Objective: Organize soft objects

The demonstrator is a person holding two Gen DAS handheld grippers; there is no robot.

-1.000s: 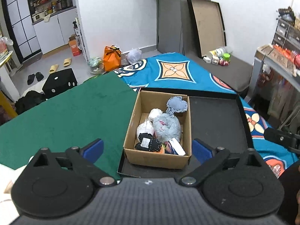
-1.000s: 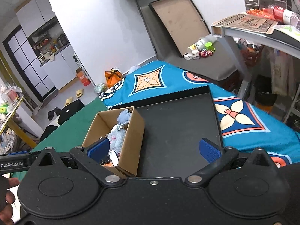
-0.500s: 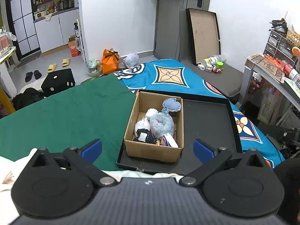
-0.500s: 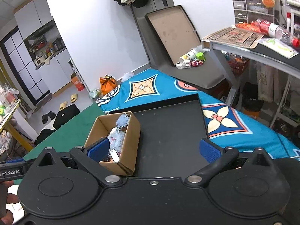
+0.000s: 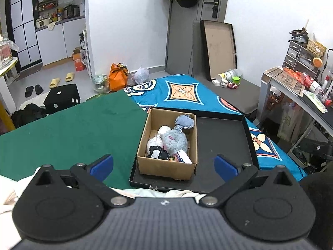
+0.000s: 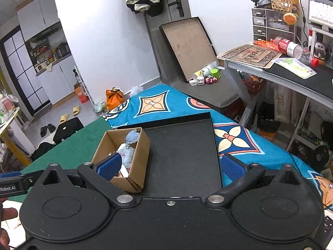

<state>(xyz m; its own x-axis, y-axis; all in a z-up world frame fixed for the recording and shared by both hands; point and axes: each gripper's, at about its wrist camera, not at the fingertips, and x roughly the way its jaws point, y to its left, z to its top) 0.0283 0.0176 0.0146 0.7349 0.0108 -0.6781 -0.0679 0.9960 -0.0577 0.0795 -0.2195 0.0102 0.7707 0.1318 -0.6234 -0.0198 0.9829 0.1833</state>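
You have one brown cardboard box (image 5: 166, 167) to go by. It sits in one shallow black tray (image 5: 223, 134). Inside the box you can count one fluffy blue-grey plush toy (image 5: 174, 140), one round blue-grey fabric pad (image 5: 185, 121), two white woolly balls (image 5: 155, 143) and one flat black patch (image 5: 159, 153); anything beneath them can't be counted.

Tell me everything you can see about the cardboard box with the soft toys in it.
The cardboard box is small, brown and corrugated, open-topped and upright. It sits in the left part of a shallow black tray, beside the green cloth. Inside are a fluffy grey-blue plush, white soft balls, a black patch with white stitching and a white item. Neither gripper touches it.
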